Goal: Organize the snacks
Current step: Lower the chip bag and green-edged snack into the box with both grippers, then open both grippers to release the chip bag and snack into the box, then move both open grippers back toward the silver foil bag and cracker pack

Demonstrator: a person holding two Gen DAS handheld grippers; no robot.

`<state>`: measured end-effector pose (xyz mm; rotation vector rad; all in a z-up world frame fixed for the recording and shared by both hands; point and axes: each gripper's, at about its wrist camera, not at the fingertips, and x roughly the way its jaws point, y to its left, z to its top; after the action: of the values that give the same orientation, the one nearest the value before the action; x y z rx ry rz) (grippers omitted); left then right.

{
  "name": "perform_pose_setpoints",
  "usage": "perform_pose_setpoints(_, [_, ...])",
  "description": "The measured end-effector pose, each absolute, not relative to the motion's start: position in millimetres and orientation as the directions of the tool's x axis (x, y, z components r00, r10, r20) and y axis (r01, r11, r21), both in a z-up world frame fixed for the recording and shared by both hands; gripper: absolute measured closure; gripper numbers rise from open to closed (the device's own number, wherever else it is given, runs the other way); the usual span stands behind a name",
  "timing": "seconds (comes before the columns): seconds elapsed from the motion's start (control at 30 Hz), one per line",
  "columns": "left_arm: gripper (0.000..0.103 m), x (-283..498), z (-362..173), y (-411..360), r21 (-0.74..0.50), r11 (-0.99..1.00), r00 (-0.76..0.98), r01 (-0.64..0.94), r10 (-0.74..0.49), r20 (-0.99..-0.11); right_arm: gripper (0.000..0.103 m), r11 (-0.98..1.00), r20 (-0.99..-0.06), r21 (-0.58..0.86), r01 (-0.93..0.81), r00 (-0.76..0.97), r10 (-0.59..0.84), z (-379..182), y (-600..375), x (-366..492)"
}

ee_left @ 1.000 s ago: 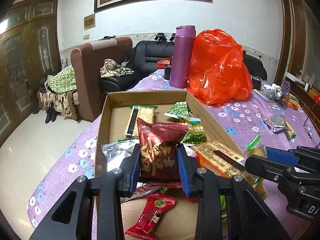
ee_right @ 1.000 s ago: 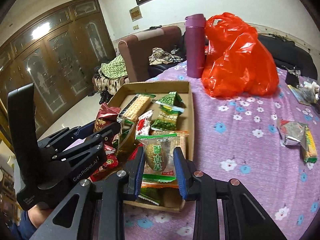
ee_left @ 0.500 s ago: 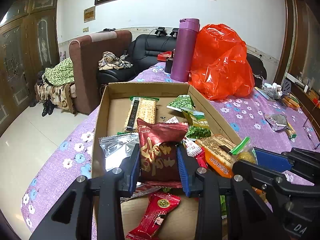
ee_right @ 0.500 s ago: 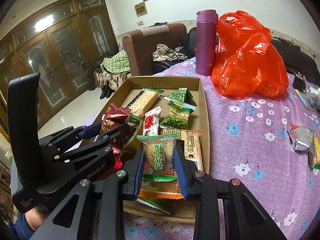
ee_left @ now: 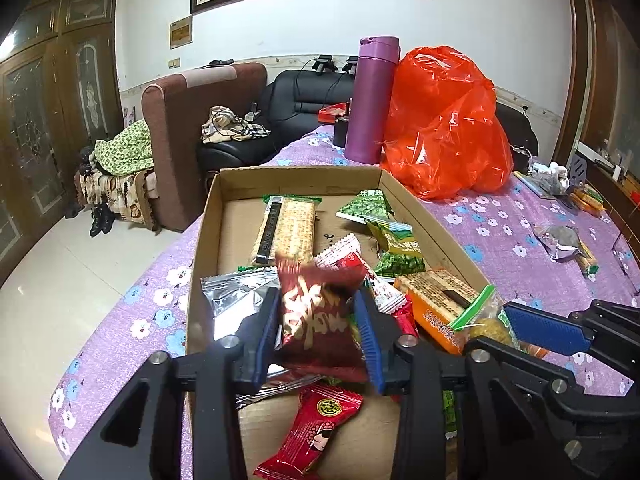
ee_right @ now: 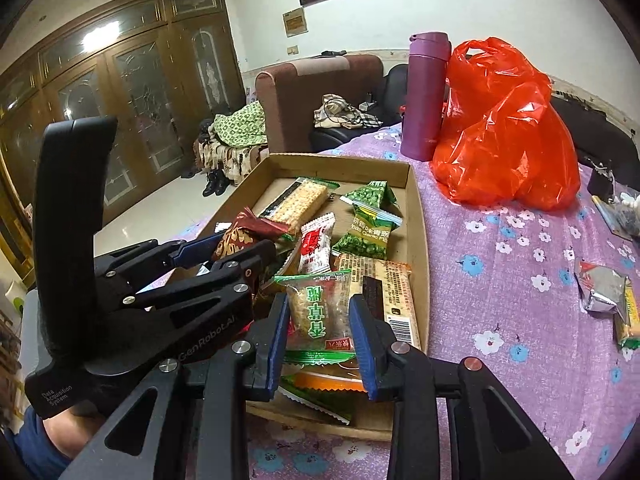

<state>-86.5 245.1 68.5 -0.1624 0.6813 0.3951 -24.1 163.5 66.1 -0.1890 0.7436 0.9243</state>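
A cardboard box (ee_left: 208, 240) on the table holds several snack packets. My left gripper (ee_left: 318, 300) hangs over its near half. Its jaws are opening around a dark red snack packet (ee_left: 316, 320), which sits tilted and blurred between the pads, loose. My right gripper (ee_right: 318, 300) is over the box's near right corner (ee_right: 418, 216), shut on a clear packet with a green label (ee_right: 318, 312). In the right wrist view the left gripper (ee_right: 240, 240) shows at the left with the red packet (ee_right: 236, 232) between its fingers.
In the box lie a long cracker pack (ee_left: 288, 228), green pea packets (ee_left: 368, 208), a silver pouch (ee_left: 236, 296) and a red candy (ee_left: 316, 424). A purple flask (ee_left: 370, 100) and an orange plastic bag (ee_left: 444, 120) stand behind it. A foil packet (ee_left: 564, 240) lies on the purple cloth at the right.
The left jaws have widened a little and the dark red packet has tipped sideways between them. The right gripper has edged closer to the left one with its packet.
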Motion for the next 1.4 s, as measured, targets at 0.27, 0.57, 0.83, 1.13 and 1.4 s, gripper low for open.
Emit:
perform_pose_setpoints(0.27, [0.054, -89.3, 74.0, 242.0, 0.011, 0.909, 0.710, -0.418, 0.333, -0.620, 0.068, 0.604, -0.653, 0.163, -0.780, 0.374, 0.659, 66.8, 162.5, -24.7])
perform_pose_setpoints(0.57, [0.047, -94.8, 82.3, 242.3, 0.034, 0.897, 0.712, -0.440, 0.372, -0.595, 0.068, 0.583, -0.654, 0.174, -0.793, 0.350, 0.671, 67.9, 162.9, -29.7])
perform_pose_setpoints(0.83, [0.040, -98.9, 90.5, 237.8, 0.058, 0.891, 0.716, -0.450, 0.399, -0.572, 0.067, 0.559, -0.650, 0.190, -0.807, 0.323, 0.688, 68.8, 160.6, -36.1])
perform_pose_setpoints(1.13, [0.039, -100.4, 99.6, 230.6, 0.070, 0.892, 0.724, -0.447, 0.406, -0.558, 0.063, 0.576, -0.624, 0.226, -0.786, 0.337, 0.705, 77.4, 140.5, -32.6])
perform_pose_setpoints(1.4, [0.038, -96.2, 113.2, 208.3, 0.077, 0.912, 0.749, -0.402, 0.376, -0.546, 0.061, 0.644, -0.592, 0.316, -0.696, 0.386, 0.708, 92.3, 88.9, 0.3])
